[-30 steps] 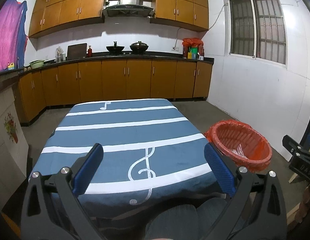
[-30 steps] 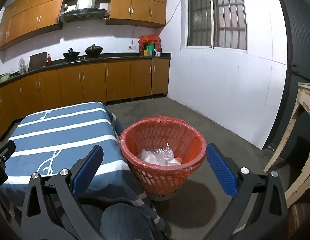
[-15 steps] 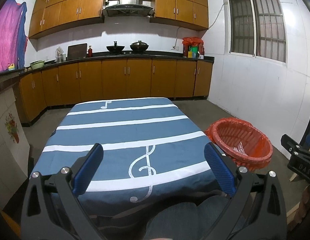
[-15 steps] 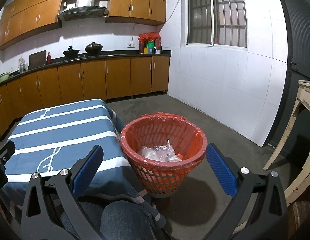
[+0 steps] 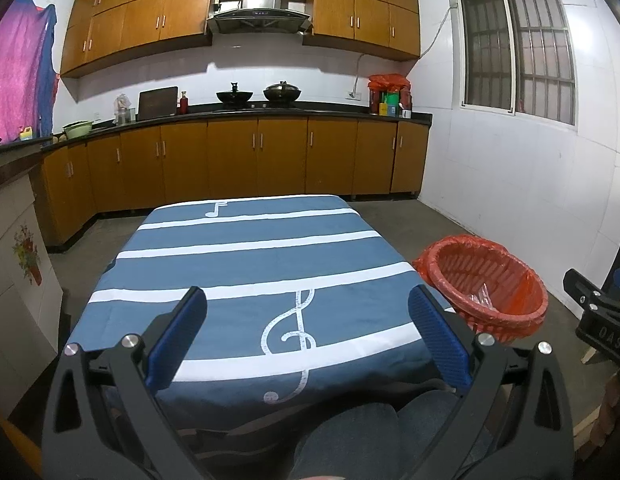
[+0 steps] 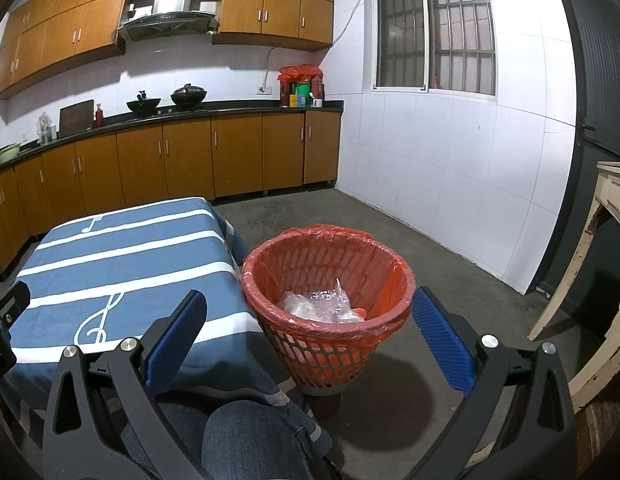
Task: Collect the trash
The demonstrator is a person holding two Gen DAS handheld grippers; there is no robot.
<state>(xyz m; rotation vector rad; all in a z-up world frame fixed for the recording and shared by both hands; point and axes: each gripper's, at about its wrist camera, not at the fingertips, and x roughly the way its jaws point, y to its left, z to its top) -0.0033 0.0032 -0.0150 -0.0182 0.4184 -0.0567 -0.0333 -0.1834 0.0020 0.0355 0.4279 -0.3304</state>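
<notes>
A red mesh trash basket (image 6: 374, 268) lined with a red bag stands on the floor just right of the table; clear plastic trash (image 6: 320, 304) lies inside it. The basket also shows in the left wrist view (image 5: 510, 280). My left gripper (image 5: 308, 336) is open and empty, held over the near edge of the table with the blue striped cloth (image 5: 246, 264). My right gripper (image 6: 310, 336) is open and empty, held in front of the basket. No loose trash shows on the cloth.
Wooden kitchen cabinets (image 5: 238, 160) and a counter with pots run along the back wall. A worn cream table (image 6: 590, 264) stands at the right by a dark door. The person's knee (image 6: 250, 440) is below the grippers. Concrete floor surrounds the basket.
Both grippers have drawn back and risen slightly, so the table and basket sit a bit farther off and lower. Both stay open and empty.
</notes>
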